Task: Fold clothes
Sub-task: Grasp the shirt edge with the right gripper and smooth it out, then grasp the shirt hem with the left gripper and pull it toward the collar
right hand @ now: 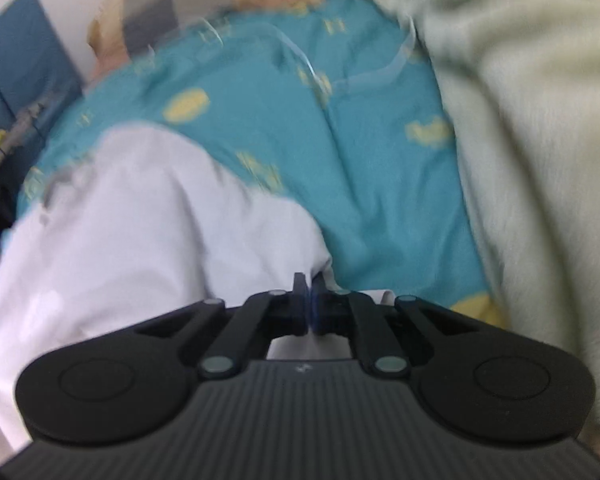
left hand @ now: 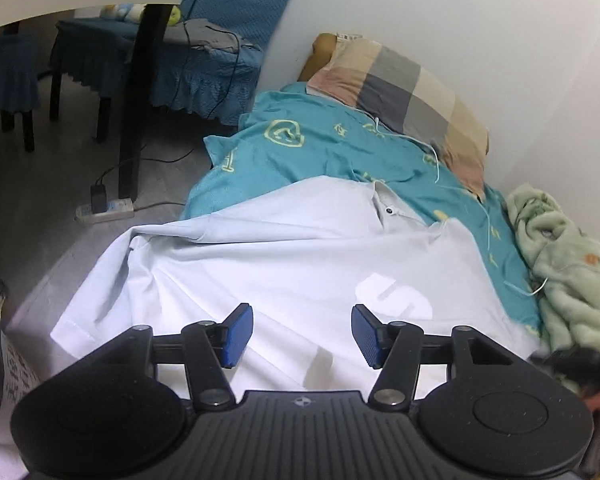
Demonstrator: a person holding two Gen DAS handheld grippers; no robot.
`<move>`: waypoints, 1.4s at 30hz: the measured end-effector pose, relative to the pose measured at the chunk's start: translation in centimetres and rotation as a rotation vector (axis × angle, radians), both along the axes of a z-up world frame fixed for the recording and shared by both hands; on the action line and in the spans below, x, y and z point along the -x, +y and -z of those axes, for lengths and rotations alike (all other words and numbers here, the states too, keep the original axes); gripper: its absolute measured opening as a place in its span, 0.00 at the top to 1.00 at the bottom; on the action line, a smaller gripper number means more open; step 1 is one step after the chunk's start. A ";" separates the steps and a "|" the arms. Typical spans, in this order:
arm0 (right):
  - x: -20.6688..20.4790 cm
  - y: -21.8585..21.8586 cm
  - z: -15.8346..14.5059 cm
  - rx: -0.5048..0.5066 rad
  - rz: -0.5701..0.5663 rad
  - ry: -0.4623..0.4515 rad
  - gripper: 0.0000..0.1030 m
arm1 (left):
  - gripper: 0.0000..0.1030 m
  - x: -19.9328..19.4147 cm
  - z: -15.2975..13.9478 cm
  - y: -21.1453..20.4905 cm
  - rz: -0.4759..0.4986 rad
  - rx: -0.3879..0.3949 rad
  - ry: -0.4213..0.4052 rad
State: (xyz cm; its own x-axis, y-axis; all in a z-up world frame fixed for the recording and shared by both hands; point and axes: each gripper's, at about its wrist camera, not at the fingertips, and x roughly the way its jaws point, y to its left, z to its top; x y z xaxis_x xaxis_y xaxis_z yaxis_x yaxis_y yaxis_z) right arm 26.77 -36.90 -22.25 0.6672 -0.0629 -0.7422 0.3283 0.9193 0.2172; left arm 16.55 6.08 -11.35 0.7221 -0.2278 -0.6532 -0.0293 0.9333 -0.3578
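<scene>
A pale white polo shirt with a dark button at its collar [left hand: 284, 256] lies spread across the teal bedsheet printed with yellow motifs [left hand: 324, 148], filling the middle of the left wrist view. The left gripper [left hand: 302, 332] hovers above the shirt's lower part, its blue-padded jaws set wide apart with nothing between them. In the blurred right wrist view, the right gripper [right hand: 309, 300] has its jaws pressed together on a bunched edge of the shirt [right hand: 148, 224], which spreads toward 9 o'clock. A checked pillow in tan and grey [left hand: 404, 92] sits at 1 o'clock, a fluffy pale green blanket [left hand: 568, 268] at 3 o'clock
</scene>
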 end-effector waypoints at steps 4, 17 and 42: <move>0.1 -0.2 -5.5 0.056 0.018 -0.156 0.96 | 0.44 0.2 -0.2 0.3 0.019 0.039 -0.029; -11.9 -6.3 -2.8 0.323 0.058 -0.086 0.96 | 0.44 -2.0 2.2 0.0 0.078 0.015 -0.018; 13.4 2.3 -9.4 -0.132 -0.121 -0.163 0.39 | 0.44 2.8 1.0 -4.7 0.437 -0.098 0.034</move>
